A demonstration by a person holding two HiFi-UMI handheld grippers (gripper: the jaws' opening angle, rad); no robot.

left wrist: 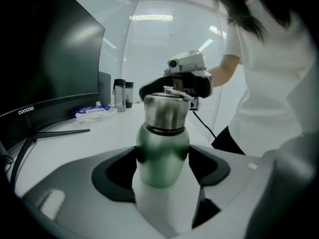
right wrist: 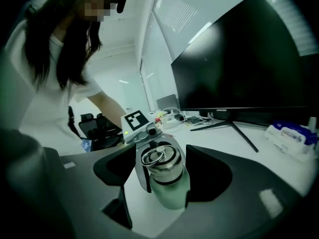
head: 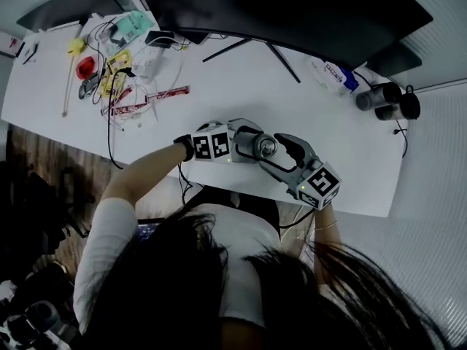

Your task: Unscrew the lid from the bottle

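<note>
Green bottle [head: 264,147] stood upright on the white table [head: 233,93], in front of the monitor [head: 292,13], on the person's side of the monitor's stand [head: 271,53] and close to the table's near edge. Steel lid [left wrist: 167,111] with a wire ring on top sat on the bottle neck, not off.

Left gripper [head: 250,145] came in from the side away from the monitor's right end. In the left gripper view its jaws were clamped on the green body below the lid, with both dark pads against the bottle's sides.

Right gripper [head: 274,154] came in from the opposite side, angled from the person. In the right gripper view its jaws sat either side of the lid and closed in on it. One grey finger [right wrist: 133,176] of the left gripper showed between the lid and the right gripper's jaw on that side. The left gripper view showed the right gripper's black jaws wrapped round the lid top. Marker cubes on both grippers faced up.

Beyond the monitor's left end was a mess of cables and small tools [head: 117,71]. A blue-and-white packet [head: 339,75] lay just beyond the stand's right foot. Past the monitor's right end were dark cups [head: 387,100], well apart from the bottle.
</note>
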